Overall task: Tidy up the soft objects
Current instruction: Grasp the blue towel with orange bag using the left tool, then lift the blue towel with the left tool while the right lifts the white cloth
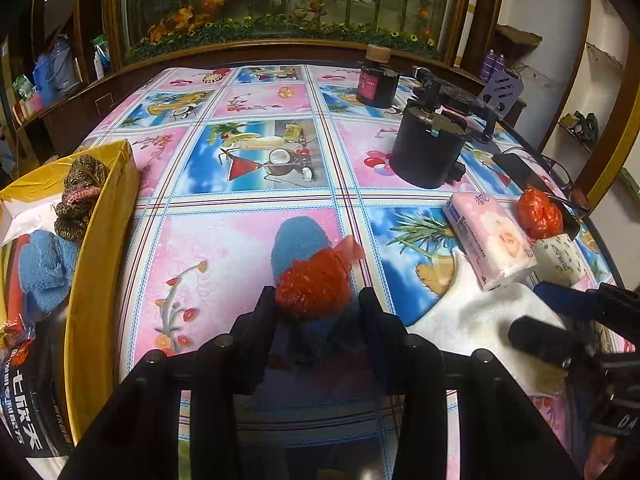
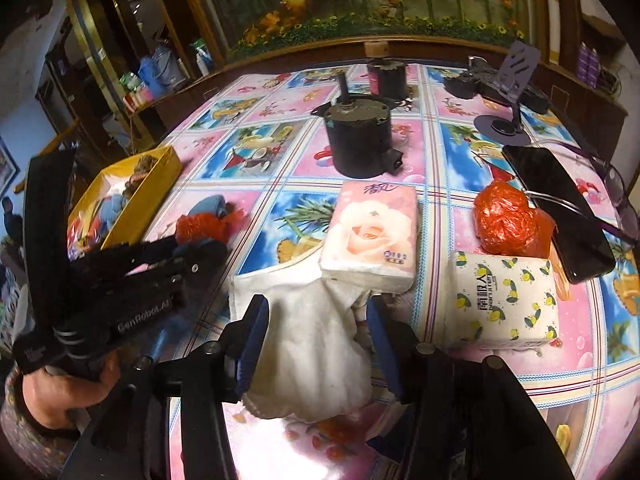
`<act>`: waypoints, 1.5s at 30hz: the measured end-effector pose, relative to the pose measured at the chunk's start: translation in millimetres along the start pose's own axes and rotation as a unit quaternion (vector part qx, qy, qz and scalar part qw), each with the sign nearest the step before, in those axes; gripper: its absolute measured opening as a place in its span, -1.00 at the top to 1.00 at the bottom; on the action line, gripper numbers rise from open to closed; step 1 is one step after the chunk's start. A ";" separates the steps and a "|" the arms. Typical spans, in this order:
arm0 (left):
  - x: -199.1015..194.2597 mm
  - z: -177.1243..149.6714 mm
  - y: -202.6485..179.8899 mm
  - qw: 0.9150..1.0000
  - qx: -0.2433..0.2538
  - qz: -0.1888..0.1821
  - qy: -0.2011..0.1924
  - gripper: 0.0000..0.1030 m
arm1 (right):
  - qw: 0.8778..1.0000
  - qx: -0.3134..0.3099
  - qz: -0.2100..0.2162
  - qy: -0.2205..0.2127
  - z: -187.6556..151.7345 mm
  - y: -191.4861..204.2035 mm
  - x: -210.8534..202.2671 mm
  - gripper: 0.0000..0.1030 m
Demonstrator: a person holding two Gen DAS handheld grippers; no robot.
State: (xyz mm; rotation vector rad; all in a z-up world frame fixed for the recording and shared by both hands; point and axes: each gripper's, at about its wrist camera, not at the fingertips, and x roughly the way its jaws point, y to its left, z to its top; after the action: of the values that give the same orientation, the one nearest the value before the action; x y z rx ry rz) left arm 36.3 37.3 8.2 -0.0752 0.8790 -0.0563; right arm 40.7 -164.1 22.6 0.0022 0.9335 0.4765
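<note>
Straddling a crumpled red plastic bag (image 1: pixel 314 284) on a blue fuzzy sock (image 1: pixel 298 240), the spread left tongs (image 1: pixel 316 300) should centre before pinching, while the right tongs (image 2: pixel 318 320) stand spread around a white cloth (image 2: pixel 312 352).

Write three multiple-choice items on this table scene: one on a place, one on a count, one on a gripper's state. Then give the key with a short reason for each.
1. Where does the yellow box sit relative to the left gripper?
A. To its left, on the table
B. To its right, by the phone
C. On top of the tissue packs

2. How many crumpled red plastic bags are in view?
A. One
B. Two
C. Four

3. What is the state of the right gripper?
A. Shut tight on a tissue pack
B. Open, fingers either side of the white cloth
C. Out of view

Answers:
1 A: the left wrist view shows the box at the left edge of the table.
2 B: one red bag lies on the blue cloth between the left gripper's fingers; another red bag lies by the phone.
3 B: a gap shows between one finger and the cloth.
</note>
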 end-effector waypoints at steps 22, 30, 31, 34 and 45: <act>2.0 2.1 5.0 1.000 -0.011 -0.009 -0.001 0.23 | 0.999 -0.039 -0.007 0.022 -8.7 15.3 18.6 0.60; 3.4 2.1 -0.1 1.000 0.003 0.004 0.001 0.23 | 0.999 -0.044 -0.013 0.021 -8.9 19.1 19.0 0.66; 3.6 2.1 -0.9 1.000 0.005 0.007 0.002 0.23 | 0.999 -0.045 -0.016 0.020 -9.0 19.6 18.8 0.69; 3.0 1.9 -0.2 1.000 -0.002 0.004 0.000 0.28 | 0.999 -0.040 -0.013 0.013 -7.9 18.3 16.0 0.71; -9.8 2.5 5.0 0.999 -0.016 0.005 -0.037 0.37 | 0.997 -0.019 0.015 -0.072 0.6 15.0 -16.1 0.71</act>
State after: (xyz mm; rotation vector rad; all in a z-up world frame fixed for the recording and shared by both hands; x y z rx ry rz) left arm 32.1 43.2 16.9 -0.1029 0.8067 -0.0302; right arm 27.3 -156.8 38.4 0.0166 0.7833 0.5153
